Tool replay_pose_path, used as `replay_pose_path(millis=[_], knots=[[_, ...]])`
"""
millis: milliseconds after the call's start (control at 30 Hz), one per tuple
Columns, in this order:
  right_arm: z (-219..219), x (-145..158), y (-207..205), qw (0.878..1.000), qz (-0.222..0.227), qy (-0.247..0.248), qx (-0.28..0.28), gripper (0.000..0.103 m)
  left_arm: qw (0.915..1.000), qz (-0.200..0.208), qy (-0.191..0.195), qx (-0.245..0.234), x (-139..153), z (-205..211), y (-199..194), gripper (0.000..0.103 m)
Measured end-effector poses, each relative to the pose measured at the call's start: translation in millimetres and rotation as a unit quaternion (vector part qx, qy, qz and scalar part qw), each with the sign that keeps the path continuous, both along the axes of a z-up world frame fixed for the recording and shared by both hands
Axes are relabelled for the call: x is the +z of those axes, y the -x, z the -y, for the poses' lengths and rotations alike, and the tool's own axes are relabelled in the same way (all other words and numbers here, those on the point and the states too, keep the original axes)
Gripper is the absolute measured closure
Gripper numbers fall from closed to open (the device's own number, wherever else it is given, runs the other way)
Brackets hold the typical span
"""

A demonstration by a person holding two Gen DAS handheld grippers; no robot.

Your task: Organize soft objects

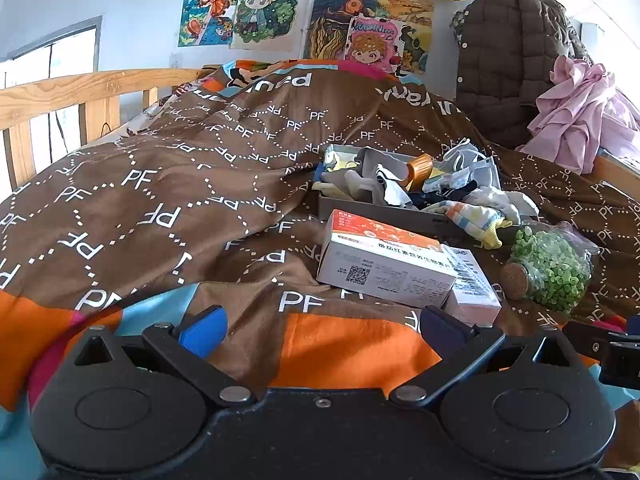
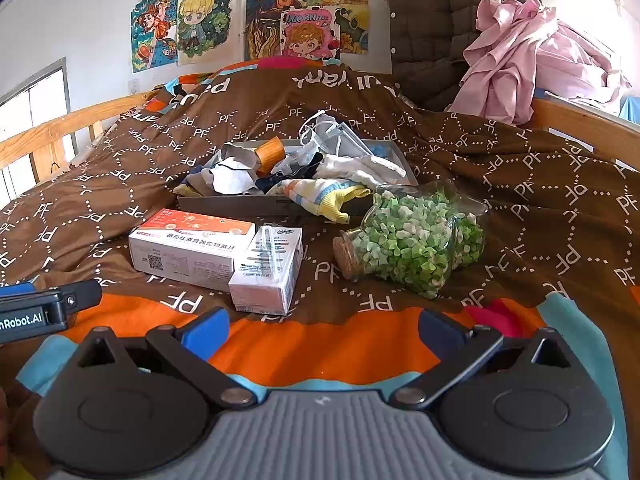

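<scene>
Both grippers are at the start position, low in frame above the orange band of the bed cover. The left gripper (image 1: 322, 330) has its fingers spread wide and holds nothing; the right gripper (image 2: 324, 330) is likewise spread and empty. The soft objects, a heap of socks and cloth items (image 2: 304, 176), lie in and over the rim of a shallow grey tray (image 2: 224, 203) at the centre of the right wrist view, right of centre in the left wrist view. One striped sock with a yellow toe (image 2: 326, 196) hangs over the tray's near edge. Between the grippers and the tray lie two cartons (image 2: 192, 250), touching each other, with a corked jar of green pieces (image 2: 408, 244) to the right. Judged step: approach, no grasp yet begun. The next move calls for advancing over the cartons without contact, then closing on a single fabric item, probably the overhanging sock, pinching cloth only.
</scene>
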State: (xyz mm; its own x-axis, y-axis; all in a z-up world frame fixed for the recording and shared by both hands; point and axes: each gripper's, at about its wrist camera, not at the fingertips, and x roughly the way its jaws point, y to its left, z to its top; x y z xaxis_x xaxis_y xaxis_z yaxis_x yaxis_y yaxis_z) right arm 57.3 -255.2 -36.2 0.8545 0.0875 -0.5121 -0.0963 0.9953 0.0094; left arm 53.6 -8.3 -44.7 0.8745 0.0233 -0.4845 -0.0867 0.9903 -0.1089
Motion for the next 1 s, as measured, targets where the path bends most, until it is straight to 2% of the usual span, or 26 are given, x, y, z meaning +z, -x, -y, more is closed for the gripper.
replay_pose_path(millis=[1000], knots=[[-0.7, -0.6, 0.3, 1.0, -0.001, 0.001, 0.0, 0.0, 0.9996, 0.012, -0.006, -0.023, 0.4, 4.9, 3.8, 0.001]])
